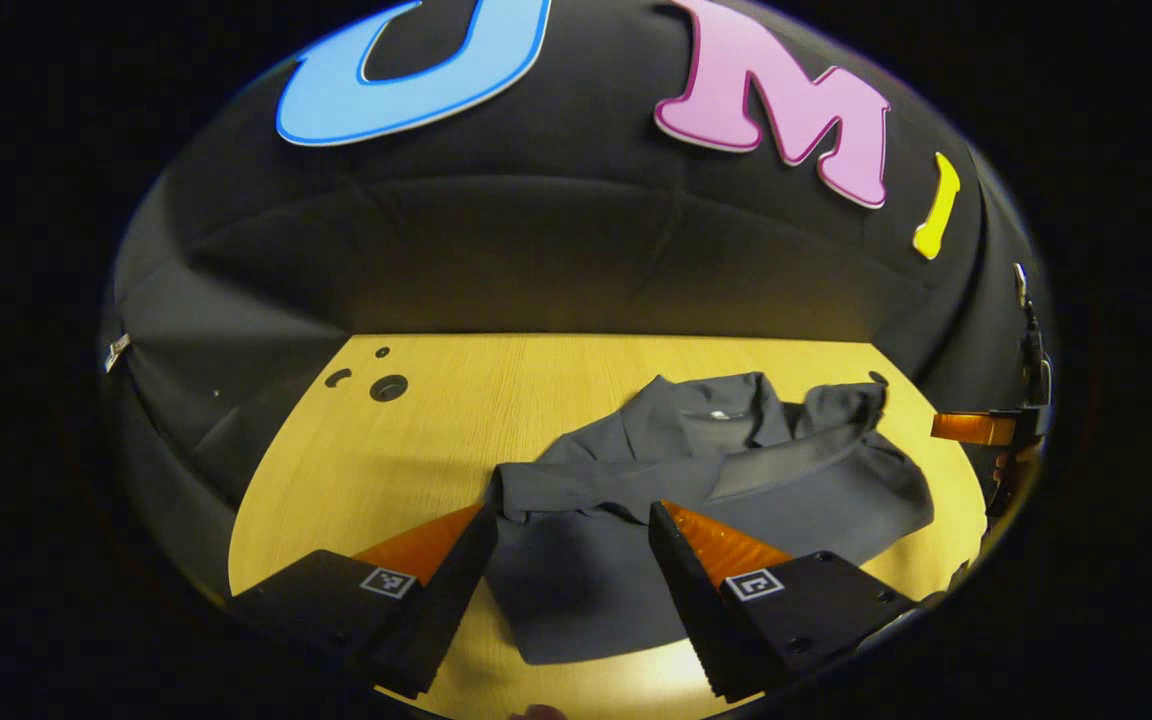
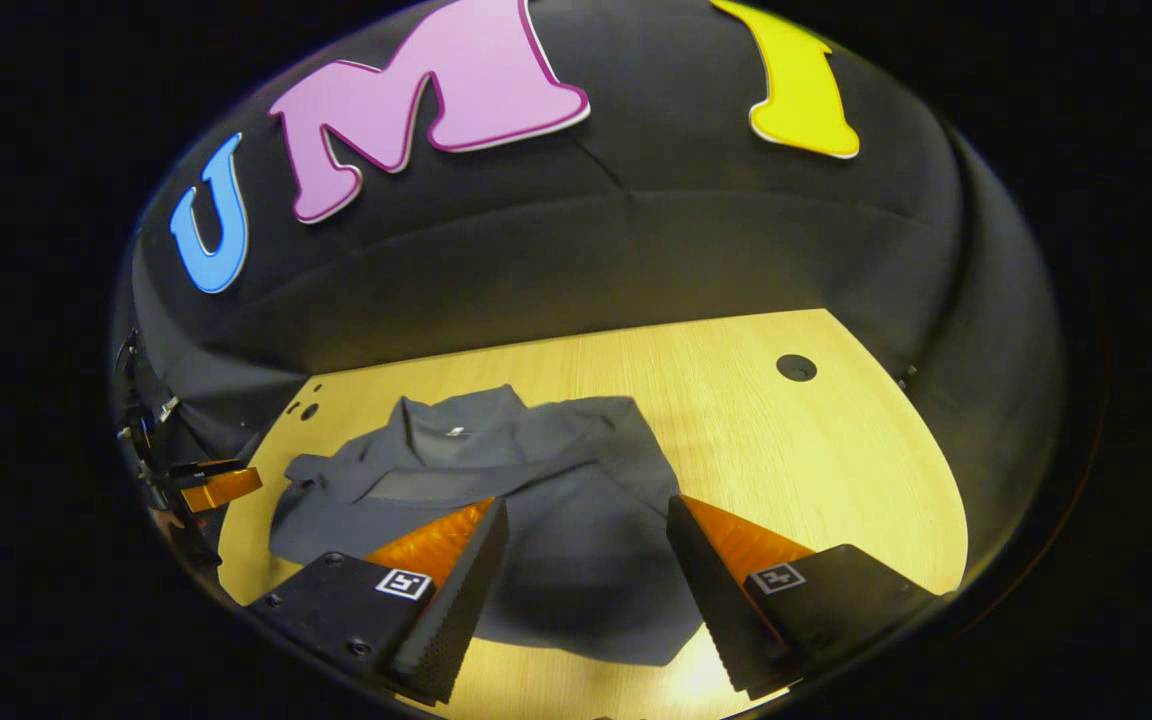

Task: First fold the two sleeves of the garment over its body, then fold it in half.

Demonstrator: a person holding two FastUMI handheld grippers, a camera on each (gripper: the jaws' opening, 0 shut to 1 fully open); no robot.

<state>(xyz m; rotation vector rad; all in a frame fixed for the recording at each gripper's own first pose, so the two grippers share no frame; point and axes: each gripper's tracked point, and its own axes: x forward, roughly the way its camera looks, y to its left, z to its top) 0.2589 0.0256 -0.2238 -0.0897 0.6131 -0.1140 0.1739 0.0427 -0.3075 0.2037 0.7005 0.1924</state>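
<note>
Wooden table (image 1: 416,440), both grippers spread above garment (image 1: 696,470)

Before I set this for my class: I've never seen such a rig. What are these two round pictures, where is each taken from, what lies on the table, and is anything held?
A person holds a two-finger gripper in each hand; a camera rides on each, looking forward along its fingers. In the left gripper view, the left gripper stands open above a dark grey garment. In the right gripper view, the right gripper is open too, over that garment. It lies on a wooden table, sleeves already folded across its body. Nothing is held.
</note>
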